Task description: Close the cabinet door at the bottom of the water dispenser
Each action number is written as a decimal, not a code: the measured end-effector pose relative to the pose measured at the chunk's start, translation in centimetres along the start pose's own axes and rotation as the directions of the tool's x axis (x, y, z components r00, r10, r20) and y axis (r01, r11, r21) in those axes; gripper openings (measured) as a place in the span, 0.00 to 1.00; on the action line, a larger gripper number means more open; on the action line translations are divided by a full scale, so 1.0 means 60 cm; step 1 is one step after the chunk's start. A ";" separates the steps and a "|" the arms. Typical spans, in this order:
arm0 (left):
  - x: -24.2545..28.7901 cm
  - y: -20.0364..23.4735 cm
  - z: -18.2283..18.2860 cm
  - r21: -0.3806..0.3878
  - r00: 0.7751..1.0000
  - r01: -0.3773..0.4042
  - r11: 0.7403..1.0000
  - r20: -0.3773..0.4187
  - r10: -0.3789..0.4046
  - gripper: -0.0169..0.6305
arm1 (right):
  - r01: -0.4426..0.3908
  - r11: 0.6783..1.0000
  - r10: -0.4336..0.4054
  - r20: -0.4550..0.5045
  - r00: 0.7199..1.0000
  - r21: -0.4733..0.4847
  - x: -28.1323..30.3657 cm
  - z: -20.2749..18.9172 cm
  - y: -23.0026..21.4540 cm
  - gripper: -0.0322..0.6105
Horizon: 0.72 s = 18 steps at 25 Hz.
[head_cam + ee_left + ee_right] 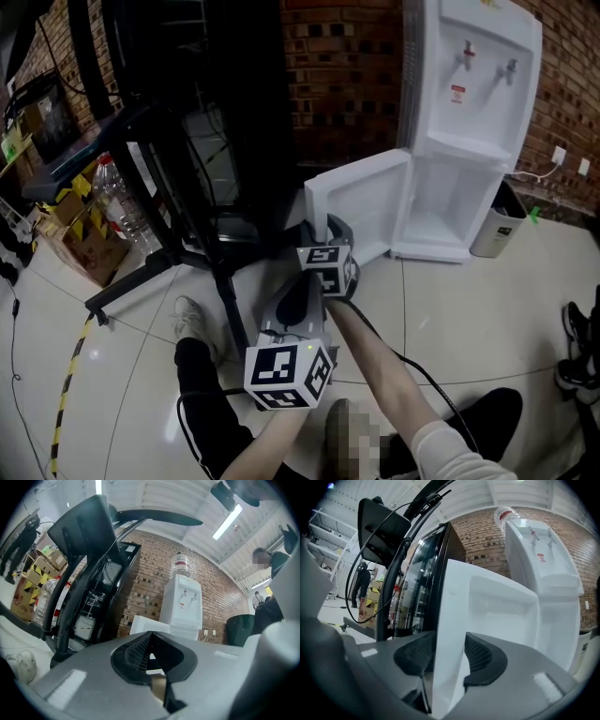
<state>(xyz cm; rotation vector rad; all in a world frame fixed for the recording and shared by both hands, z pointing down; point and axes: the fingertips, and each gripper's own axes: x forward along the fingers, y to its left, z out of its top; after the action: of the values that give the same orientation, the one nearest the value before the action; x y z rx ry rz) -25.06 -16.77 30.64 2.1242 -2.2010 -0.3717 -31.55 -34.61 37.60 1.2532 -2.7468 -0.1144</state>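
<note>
Head view: the water dispenser (pixel 473 84) stands against the brick wall, and its cabinet door (pixel 361 202) at the bottom hangs wide open, swung out to the left of the empty white compartment (pixel 450 202). The right hand-held gripper (pixel 330 228) reaches forward to the door's free edge. The left hand-held gripper (pixel 298 298) sits lower and nearer the person, well short of the door.

Left gripper view: the left hand-held gripper's jaws are pressed together at the tips with nothing between them. The dispenser and the open door show beyond them, apart from this gripper.

Right gripper view: the door's white edge runs upright between the two ribbed pads (pixel 480 656), and both pads appear to bear on it, so this hand-held gripper grips the door by its free edge. The door's inner face is to the right, with the dispenser body behind it.

The step in hand looks like the start of the swing. To do it well, the grip should stay light enough that the panel can turn in the pads. The right hand should follow an arc about the hinge, not push straight at the dispenser. Letting go just before the door meets the frame, then nudging it flush, would keep the pad on the inner side from being pinched against the cabinet.
</note>
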 end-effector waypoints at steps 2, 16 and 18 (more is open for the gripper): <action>0.000 -0.007 -0.005 0.005 1.000 0.013 1.000 -0.004 -0.013 0.05 | -0.011 1.000 0.011 -0.002 1.000 -0.004 -0.005 -0.003 0.000 0.35; -0.009 -0.005 -0.029 0.033 0.998 0.011 0.999 -0.063 -0.009 0.05 | -0.092 0.996 0.092 0.011 0.996 -0.016 -0.075 -0.013 -0.016 0.35; -0.006 -0.008 -0.033 0.051 0.998 0.013 0.999 -0.064 -0.009 0.05 | -0.106 0.994 0.106 0.016 0.994 -0.015 -0.091 -0.017 -0.019 0.35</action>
<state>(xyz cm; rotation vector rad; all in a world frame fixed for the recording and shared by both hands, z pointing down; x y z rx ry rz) -24.15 -16.69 32.48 2.1429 -2.1881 -0.2466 -27.01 -31.25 38.02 1.1053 -2.8140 -0.1351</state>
